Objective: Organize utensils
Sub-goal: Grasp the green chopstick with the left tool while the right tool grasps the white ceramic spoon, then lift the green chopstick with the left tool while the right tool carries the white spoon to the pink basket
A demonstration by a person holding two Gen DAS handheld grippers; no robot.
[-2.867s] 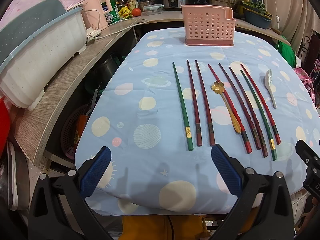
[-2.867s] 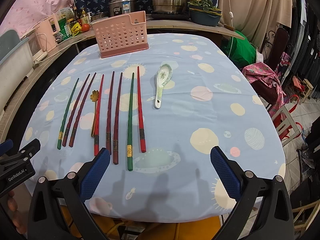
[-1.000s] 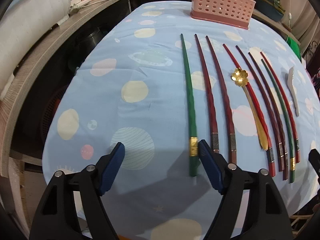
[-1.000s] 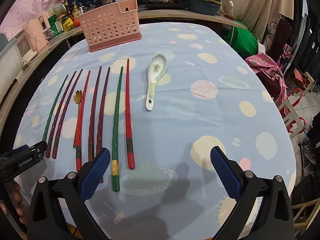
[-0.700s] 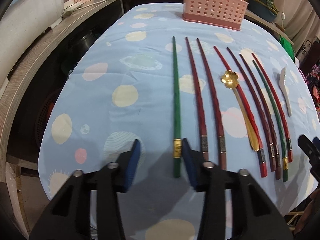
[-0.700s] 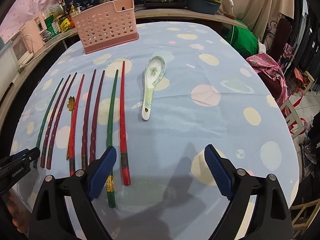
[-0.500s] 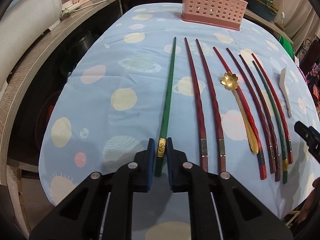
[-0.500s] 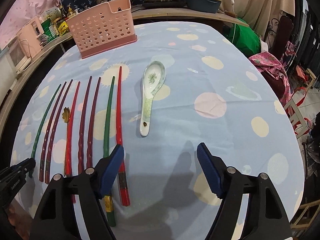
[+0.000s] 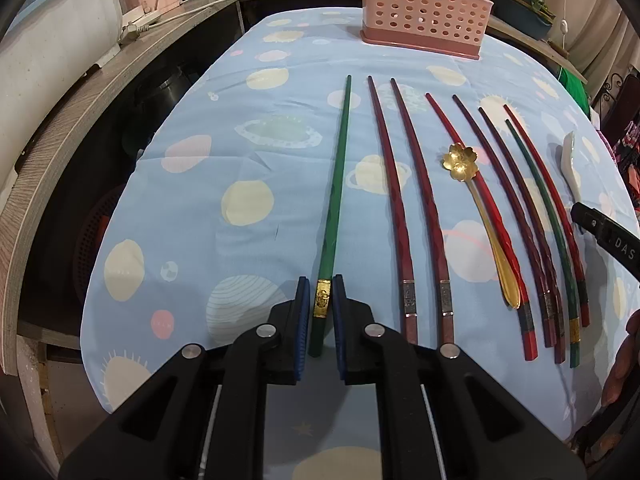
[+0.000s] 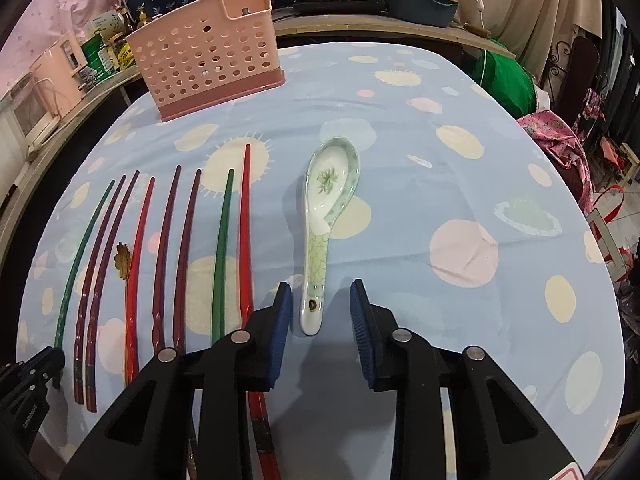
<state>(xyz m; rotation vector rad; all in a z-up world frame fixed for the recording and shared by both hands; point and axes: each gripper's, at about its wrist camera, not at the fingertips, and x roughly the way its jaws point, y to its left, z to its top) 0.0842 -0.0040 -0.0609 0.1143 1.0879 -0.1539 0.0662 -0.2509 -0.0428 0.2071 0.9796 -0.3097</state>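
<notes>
2 grippers are low over the blue spotted tablecloth (image 9: 248,152). The left gripper (image 9: 321,312) pinches the gold band of the long green chopstick (image 9: 335,200). The right gripper (image 10: 320,328) is part open around the handle of the white china spoon (image 10: 325,208), not touching it.

Both wrist views look low across the tablecloth (image 9: 248,152) toward the pink basket (image 10: 208,56).
</notes>
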